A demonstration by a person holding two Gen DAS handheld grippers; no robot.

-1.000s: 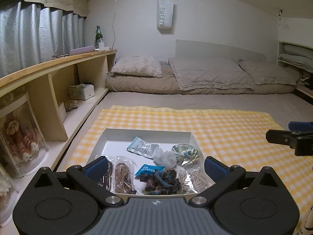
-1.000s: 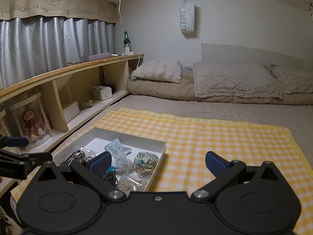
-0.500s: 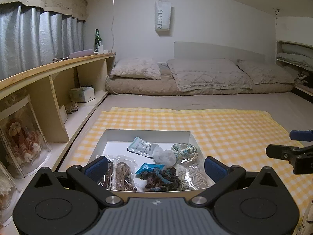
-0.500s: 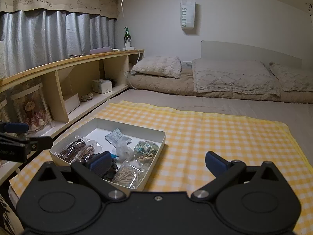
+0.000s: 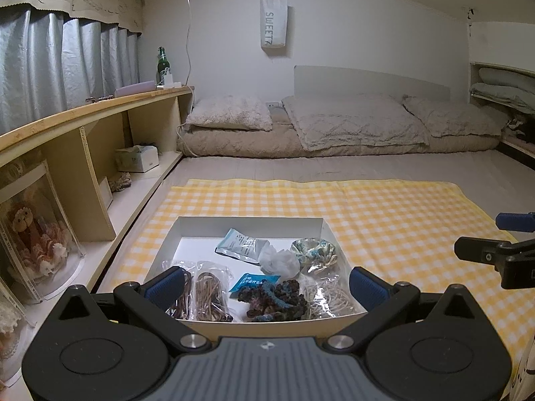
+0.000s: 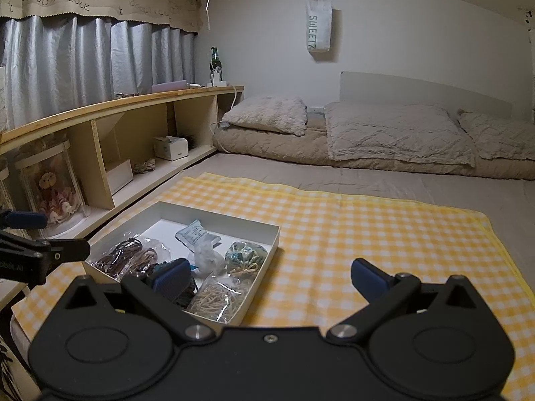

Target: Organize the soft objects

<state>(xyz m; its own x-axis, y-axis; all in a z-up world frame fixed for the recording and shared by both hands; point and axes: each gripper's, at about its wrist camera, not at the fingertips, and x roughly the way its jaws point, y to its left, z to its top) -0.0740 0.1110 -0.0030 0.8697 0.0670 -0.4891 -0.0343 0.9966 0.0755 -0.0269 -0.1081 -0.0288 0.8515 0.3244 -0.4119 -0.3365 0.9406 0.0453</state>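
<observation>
Soft objects [image 5: 272,295] all sit in the white box [image 5: 249,222] at your 12 o'clock; both hand-held grippers, left [image 5: 264,284] and right [image 6: 267,275], gape empty, so sorting's either done or pending.

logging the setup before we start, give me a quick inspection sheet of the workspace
surface: yellow checked cloth spread flat on the bedding
job's things: shallow white cardboard box holding bagged cords, a dark knitted piece, a patterned fabric pouch
clutter: nothing seen on the cloth
grippers: left claw open over the box; right claw open, empty
cables: white cable hanging down the wall
surroundings: wooden shelf, green bottle, pillows
</observation>
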